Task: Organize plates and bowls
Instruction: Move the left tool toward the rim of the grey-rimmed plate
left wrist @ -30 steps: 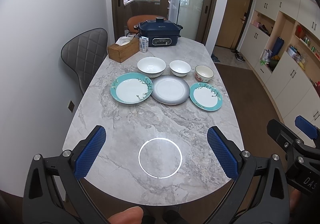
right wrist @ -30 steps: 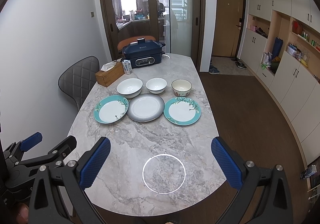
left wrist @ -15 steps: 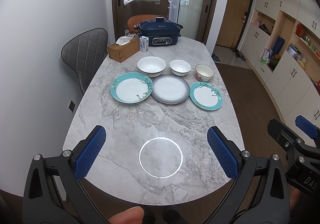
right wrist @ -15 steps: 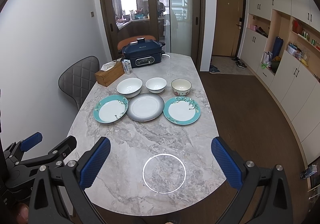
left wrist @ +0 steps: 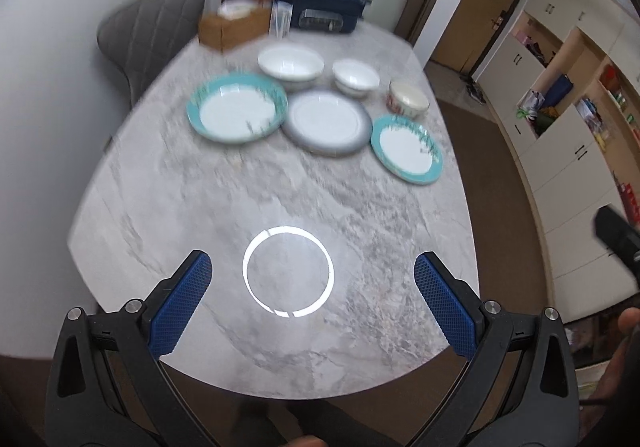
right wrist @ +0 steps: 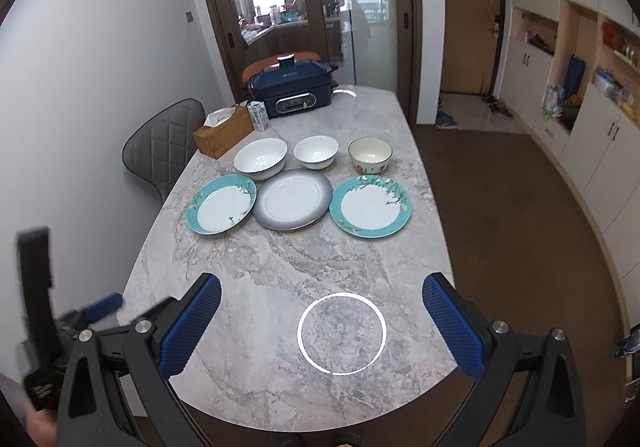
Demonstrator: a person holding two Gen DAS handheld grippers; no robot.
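On the marble table (right wrist: 288, 279) lie three plates in a row: a teal-rimmed plate (right wrist: 222, 204) at left, a grey plate (right wrist: 293, 199) in the middle, a teal-rimmed plate (right wrist: 370, 206) at right. Behind them stand a large white bowl (right wrist: 261, 159), a small white bowl (right wrist: 316, 152) and a cream flowered bowl (right wrist: 370, 155). The left wrist view shows the same dishes, blurred, such as the grey plate (left wrist: 325, 123). My left gripper (left wrist: 312, 283) and right gripper (right wrist: 322, 307) are both open and empty over the table's near end.
A wooden tissue box (right wrist: 224, 131), a small carton (right wrist: 258, 115) and a dark blue electric cooker (right wrist: 292, 89) stand at the far end. A grey chair (right wrist: 164, 147) is at the table's left. Cabinets (right wrist: 592, 119) line the right wall.
My left gripper has swung forward and tilted, blurring its view; the dishes look closer. The right gripper has moved slightly. No dish has moved.
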